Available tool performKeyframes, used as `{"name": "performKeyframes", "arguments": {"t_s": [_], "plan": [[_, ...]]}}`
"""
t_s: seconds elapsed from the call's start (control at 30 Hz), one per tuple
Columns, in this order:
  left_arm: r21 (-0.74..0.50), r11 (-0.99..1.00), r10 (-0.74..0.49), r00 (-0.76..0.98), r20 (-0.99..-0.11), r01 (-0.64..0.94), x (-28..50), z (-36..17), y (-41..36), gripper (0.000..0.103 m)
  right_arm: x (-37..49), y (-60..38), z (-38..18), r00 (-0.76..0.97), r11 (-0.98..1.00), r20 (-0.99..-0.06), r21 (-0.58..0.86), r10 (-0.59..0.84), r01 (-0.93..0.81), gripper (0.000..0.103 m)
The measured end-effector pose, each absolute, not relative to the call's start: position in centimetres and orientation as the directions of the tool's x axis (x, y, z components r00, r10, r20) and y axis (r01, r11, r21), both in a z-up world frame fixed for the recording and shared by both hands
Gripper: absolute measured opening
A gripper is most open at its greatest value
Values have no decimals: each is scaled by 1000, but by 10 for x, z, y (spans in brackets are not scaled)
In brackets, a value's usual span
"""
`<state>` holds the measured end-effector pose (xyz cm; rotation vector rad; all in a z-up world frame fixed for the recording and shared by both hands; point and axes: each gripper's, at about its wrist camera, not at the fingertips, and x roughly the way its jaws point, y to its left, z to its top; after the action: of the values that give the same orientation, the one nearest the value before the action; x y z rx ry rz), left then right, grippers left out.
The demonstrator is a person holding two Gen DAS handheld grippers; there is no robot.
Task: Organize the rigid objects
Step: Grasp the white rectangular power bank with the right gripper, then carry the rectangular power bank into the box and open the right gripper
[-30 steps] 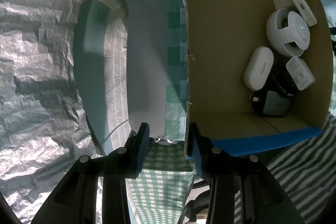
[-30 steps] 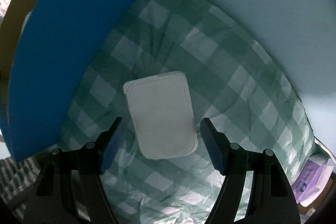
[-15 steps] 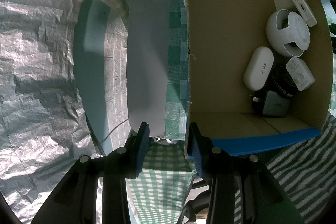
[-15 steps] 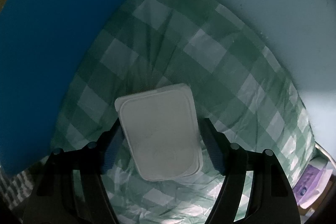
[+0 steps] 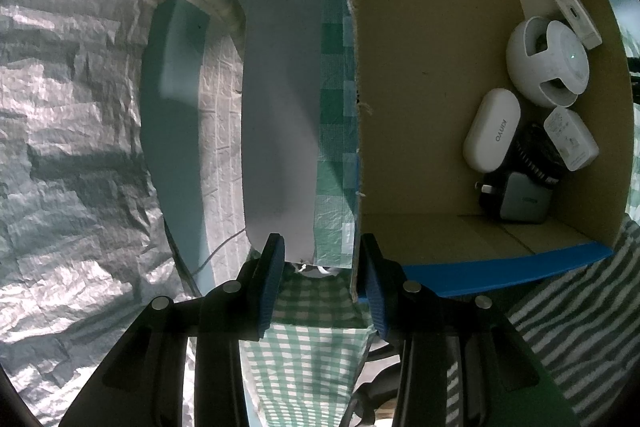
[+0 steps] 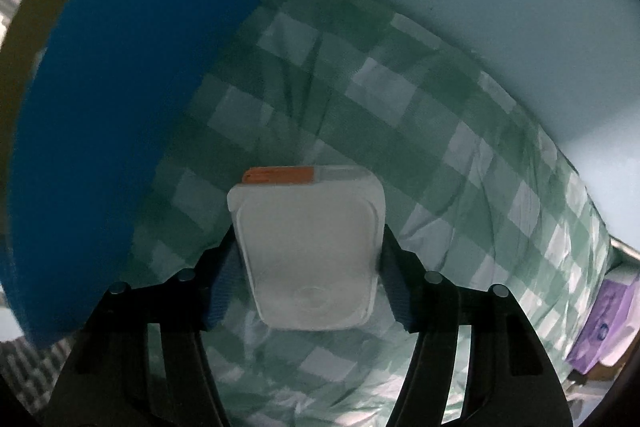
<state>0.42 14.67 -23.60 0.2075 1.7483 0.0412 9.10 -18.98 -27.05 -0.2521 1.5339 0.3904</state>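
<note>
Two grippers noted. Right gripper (image 6: 310, 283): jaws just closed onto the white case (image 6: 310, 251), held above the checked cloth (image 6: 440, 155). Left gripper (image 5: 320, 283): clamped on the cardboard box (image 5: 420, 75) wall.

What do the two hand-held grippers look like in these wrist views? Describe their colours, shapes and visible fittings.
Both look alike. The left hand-held gripper has a black frame with two angular arms, round silver bolt heads on each, and flat blue pads on the insides of its fingers. The right hand-held gripper shows the same black arms, silver bolts and blue pads. No cables, markings, hands or sleeves are visible.
</note>
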Motion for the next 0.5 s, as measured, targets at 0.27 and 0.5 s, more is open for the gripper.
{"name": "performKeyframes", "arguments": {"t_s": [0.27,0.5], "plan": [[145,982,165,-169,-972,123,3,-236,147,40,77,-194,-233,67,906,-989,94,133,-413,63],[144,981,165,-167,-972,130,3,-235,147,40,62,-195,-203,121,906,-980,98,161,-412,63]]}}
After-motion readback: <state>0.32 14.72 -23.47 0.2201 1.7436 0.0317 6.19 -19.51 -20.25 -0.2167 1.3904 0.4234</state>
